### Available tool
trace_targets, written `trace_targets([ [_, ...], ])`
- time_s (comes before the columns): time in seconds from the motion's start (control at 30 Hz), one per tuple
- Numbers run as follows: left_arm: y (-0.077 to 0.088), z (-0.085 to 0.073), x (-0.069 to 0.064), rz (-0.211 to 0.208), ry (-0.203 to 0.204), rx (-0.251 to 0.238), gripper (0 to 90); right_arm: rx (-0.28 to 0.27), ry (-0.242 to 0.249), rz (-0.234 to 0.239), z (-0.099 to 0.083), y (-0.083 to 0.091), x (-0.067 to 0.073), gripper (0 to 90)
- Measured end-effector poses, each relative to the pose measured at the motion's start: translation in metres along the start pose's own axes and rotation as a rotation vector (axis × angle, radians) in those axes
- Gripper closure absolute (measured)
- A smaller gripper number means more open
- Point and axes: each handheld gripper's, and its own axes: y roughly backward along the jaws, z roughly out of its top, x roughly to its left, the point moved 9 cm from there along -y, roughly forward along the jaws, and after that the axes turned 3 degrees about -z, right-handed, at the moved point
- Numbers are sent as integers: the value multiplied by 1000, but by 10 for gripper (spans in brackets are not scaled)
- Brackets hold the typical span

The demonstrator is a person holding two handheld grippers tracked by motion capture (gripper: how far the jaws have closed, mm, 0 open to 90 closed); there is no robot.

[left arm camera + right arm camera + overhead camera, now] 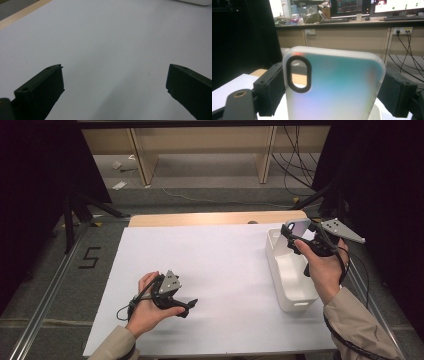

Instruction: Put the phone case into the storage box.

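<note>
A frosted, iridescent phone case with a black oval camera cut-out stands upright between the jaws of my right gripper, which is shut on its two long edges. In the high view the phone case is held above the far end of a white rectangular bin, with the right gripper raised over it. My left gripper rests low over the white table sheet at the front left. Its jaws stand wide apart with nothing between them, as the left gripper view confirms.
The white bin sits at the right side of the sheet, its inside bare as far as I can see. A wooden table edge runs along the back. Beyond it are desk legs and cables on the floor.
</note>
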Motion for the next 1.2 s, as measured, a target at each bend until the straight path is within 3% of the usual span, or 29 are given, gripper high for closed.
trace_targets([
  [1.2,0,0,2,9,0,-1,11,21,-3,-53,-5,-2,-19,179],
])
